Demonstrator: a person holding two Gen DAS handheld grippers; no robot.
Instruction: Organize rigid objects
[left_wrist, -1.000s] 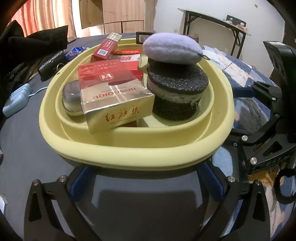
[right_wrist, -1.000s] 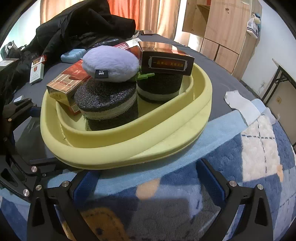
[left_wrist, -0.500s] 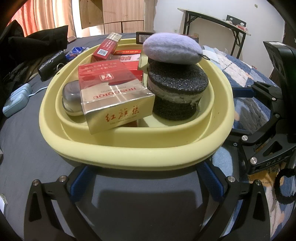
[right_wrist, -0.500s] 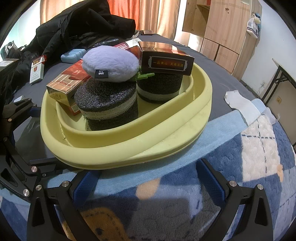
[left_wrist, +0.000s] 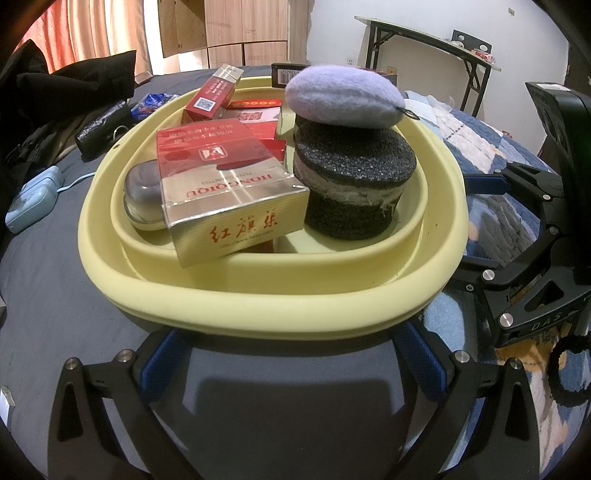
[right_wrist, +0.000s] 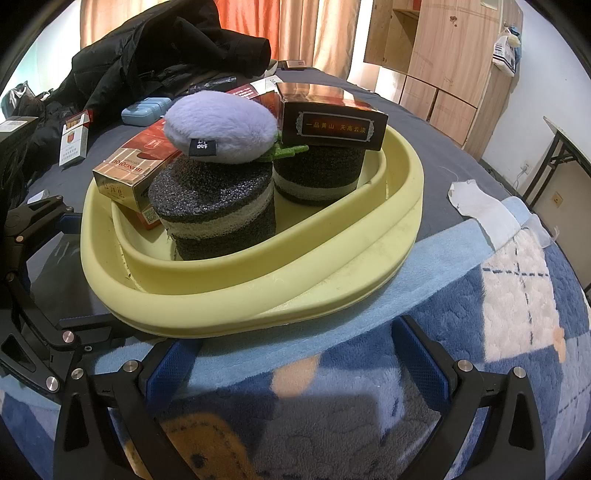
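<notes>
Left wrist view is showing the left gripper (left_wrist: 291, 354) and right gripper (right_wrist: 295, 354) both spread wide, empty, facing the yellow basin's (left_wrist: 258, 291) rim from adjacent sides.

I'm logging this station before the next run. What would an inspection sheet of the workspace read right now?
Surface: bed with dark sheet and blue patterned blanket.
Job's things: yellow basin holds cigarette packs, two black sponges, a lilac plush on the nearer sponge, a dark box on the farther one.
Clutter: black jacket, blue case, open cigarette pack, white cloth.
Grippers: left gripper and right gripper open, empty, fingers at the basin's rim.
Cables: pale cord by the blue case.
Surroundings: wardrobe, curtains, folding table.
</notes>
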